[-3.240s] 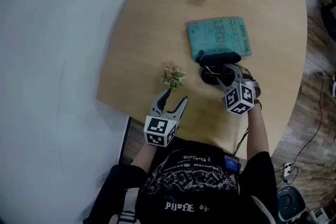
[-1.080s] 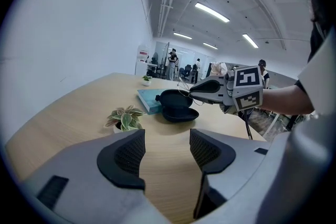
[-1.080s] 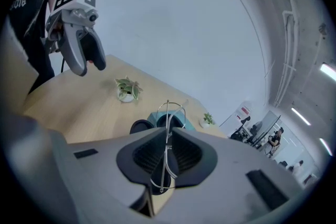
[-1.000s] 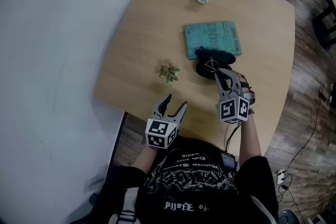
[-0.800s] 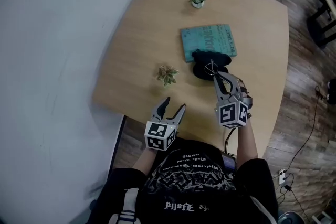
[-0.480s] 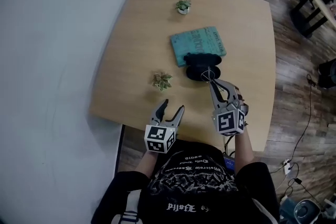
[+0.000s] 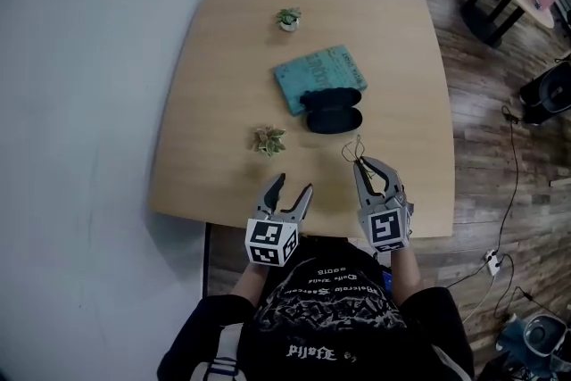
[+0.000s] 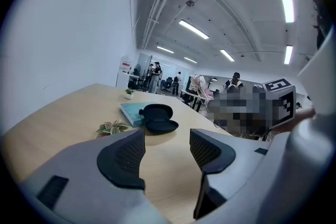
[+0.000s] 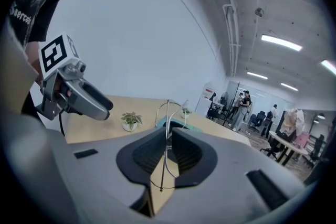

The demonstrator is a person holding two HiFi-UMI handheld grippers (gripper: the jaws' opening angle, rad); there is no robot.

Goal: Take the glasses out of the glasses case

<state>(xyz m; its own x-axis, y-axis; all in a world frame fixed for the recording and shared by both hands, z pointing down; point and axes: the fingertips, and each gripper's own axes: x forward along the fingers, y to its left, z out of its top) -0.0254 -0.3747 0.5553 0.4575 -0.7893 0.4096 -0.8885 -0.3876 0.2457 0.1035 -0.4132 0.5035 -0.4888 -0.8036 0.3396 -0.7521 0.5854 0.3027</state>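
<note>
- I am holding the glasses [image 9: 167, 123] in my right gripper [image 7: 368, 167]; its fingers are pinched together on the thin wire frame, which is sticking up between them.
- The glasses are hanging clear of the case [image 7: 332, 114], near the front edge of the counter [image 7: 223, 58] and above it; as far as I can tell they are not touching the wood.
- The case is lying open and well apart from the gripper, its back edge resting against a teal book [image 7: 318, 78]. I am seeing nothing left inside it.
- My left gripper [image 7: 293, 186] is hovering by the counter's near edge with its fingers spread apart and nothing between them; it is pointing towards the case but is well short of it.
- So I am judging the main step done: the glasses are out.
- What I am reckoning is left, at most, is setting them down on a bare patch of counter and letting go, keeping the thin frame from twisting in the pinch.
</note>
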